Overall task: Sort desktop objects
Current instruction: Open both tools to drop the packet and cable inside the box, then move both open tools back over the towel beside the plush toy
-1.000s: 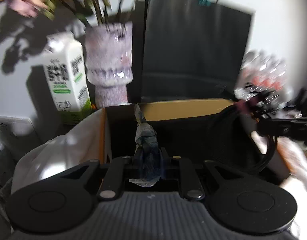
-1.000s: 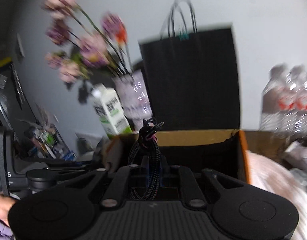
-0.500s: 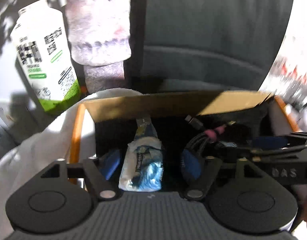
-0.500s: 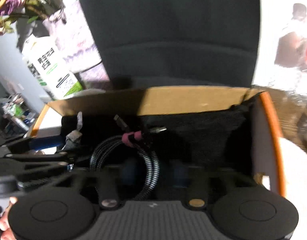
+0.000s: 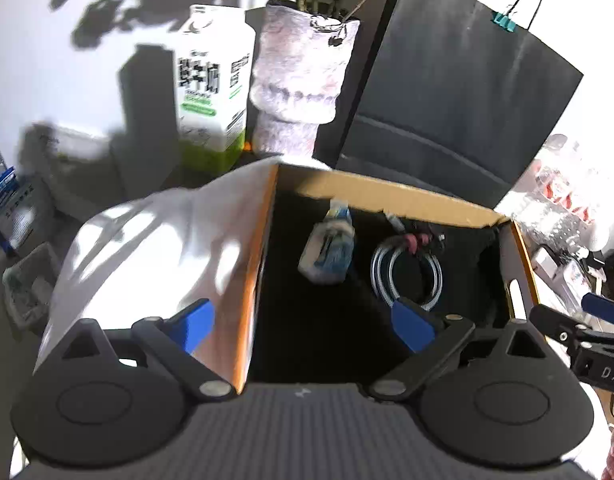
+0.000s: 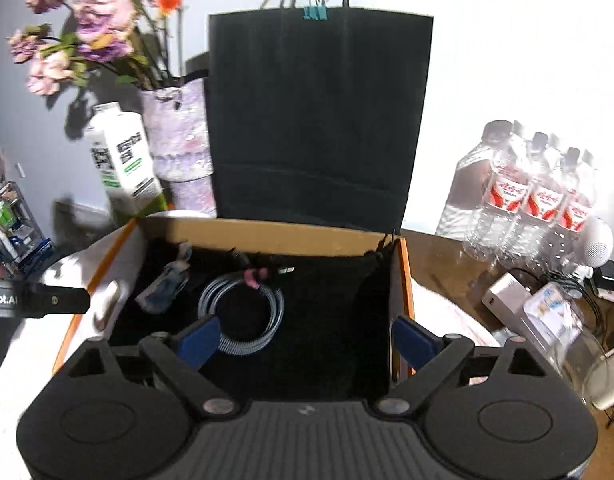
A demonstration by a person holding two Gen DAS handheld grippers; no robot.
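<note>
Both grippers hang above an open cardboard box (image 6: 267, 236) with a black-lined floor and orange edges. The left gripper (image 5: 303, 322) has its blue-padded jaws spread wide with nothing between them; the right gripper (image 6: 305, 338) is likewise spread wide and empty.

Two sorted things lie on the box floor. A small blue-and-white packet (image 5: 327, 250) sits toward the far left, its twisted end pointing at the far wall. Just to its right, apart from it, lies a coiled braided cable (image 5: 407, 276) bound by a pink tie (image 5: 417, 240), its plugs sticking out toward the far wall. In the right wrist view the same packet (image 6: 167, 286) and cable (image 6: 243, 312) keep that left-right order.

Behind the box stand a milk carton (image 5: 213, 96), a pale vase (image 5: 299, 80) of flowers and a black paper bag (image 6: 319, 120). To the right, on the wooden table (image 6: 439, 264), are water bottles (image 6: 531, 196) and a tangle of small electronics (image 6: 547, 308).

This drop looks finished, so the risks lie in leaving. The left gripper's left finger (image 5: 195, 322) hangs over the box's orange left wall; lowering or swinging there could snag the edge and shift the box against the vase and carton. The grippers are near each other and could collide if both turn inward. A careless reach right could tip the bottles or drag the loose wires.
</note>
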